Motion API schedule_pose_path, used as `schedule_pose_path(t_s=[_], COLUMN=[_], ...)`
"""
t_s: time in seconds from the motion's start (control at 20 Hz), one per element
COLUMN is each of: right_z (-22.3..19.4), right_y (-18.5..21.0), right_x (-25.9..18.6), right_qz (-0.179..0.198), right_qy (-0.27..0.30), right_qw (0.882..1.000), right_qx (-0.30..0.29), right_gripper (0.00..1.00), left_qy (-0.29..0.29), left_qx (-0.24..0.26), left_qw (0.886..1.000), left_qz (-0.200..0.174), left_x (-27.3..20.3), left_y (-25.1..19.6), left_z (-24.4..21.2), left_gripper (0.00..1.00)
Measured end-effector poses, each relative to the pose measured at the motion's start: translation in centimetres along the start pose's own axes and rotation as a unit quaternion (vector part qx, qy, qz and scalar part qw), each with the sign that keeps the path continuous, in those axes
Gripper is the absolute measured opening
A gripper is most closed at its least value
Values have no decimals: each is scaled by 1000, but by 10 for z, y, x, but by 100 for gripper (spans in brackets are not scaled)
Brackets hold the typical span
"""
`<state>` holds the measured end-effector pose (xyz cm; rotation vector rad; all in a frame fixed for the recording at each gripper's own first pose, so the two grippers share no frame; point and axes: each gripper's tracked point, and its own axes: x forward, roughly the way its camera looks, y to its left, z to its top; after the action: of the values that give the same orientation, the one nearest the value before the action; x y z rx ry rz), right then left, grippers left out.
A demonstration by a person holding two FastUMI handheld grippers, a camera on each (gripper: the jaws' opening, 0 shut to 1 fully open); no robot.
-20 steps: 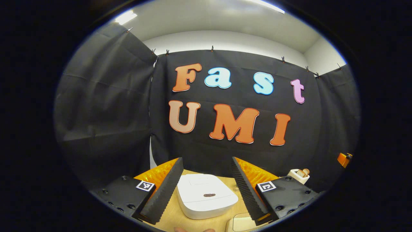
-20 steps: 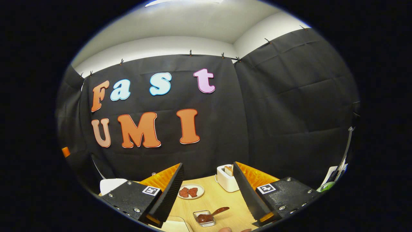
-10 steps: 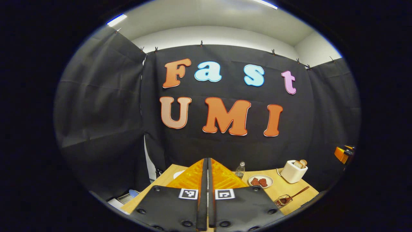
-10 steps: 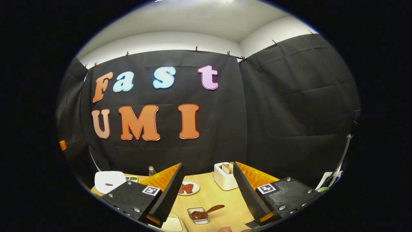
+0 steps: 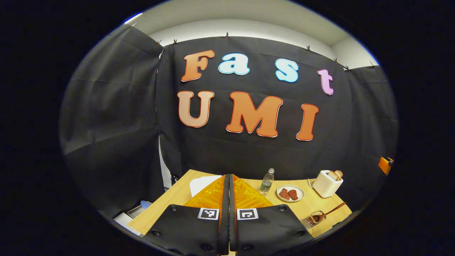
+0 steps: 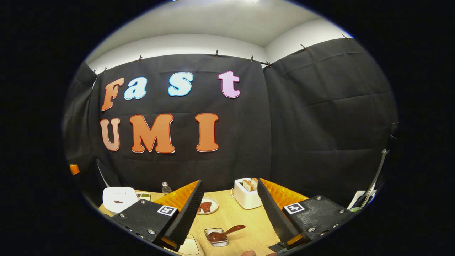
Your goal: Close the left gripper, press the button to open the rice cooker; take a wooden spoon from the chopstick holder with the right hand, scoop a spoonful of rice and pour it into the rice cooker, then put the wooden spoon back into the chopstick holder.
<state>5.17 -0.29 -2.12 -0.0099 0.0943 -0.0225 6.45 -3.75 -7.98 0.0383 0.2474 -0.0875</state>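
Note:
My left gripper (image 5: 229,176) is shut, its two orange-backed fingers pressed flat together with nothing between them. The white rice cooker (image 5: 203,184) peeks out just behind the left finger, lid down. In the right gripper view the cooker (image 6: 119,199) sits at the table's far left. My right gripper (image 6: 229,182) stands open and empty above the table. The wooden spoon (image 6: 229,231) lies with its bowl in a small clear chopstick holder (image 6: 217,238) below and between the right fingers. From the left gripper view the same spoon (image 5: 328,211) and holder (image 5: 312,219) lie at the right.
On the wooden table (image 6: 245,224) stand a white toaster (image 6: 245,195) holding bread, a plate (image 6: 207,206) with red pieces and a water bottle (image 5: 266,181). A pale container's edge (image 6: 190,247) shows at the bottom. A person's fingertip (image 6: 249,253) is at the lower rim.
The left gripper has gone from open to shut and has lifted, so more of the table shows past it. The right gripper stays open; its view has shifted only slightly.

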Motion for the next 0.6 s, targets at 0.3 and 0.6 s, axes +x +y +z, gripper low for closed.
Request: schedule_pose_path(t_s=[0.3, 0.6], right_z=[-10, -25], right_y=[-8, -19], right_x=[2, 3], right_qz=[-13, -32], right_qy=[16, 39], right_qw=[1000, 999], right_qx=[-3, -8], right_gripper=[94, 94], left_qy=[57, 111], left_qx=[16, 14], left_qw=[998, 993], left_qz=[-7, -26], left_x=[63, 114], left_y=[-9, -21], left_z=[-52, -98], left_gripper=[5, 5])
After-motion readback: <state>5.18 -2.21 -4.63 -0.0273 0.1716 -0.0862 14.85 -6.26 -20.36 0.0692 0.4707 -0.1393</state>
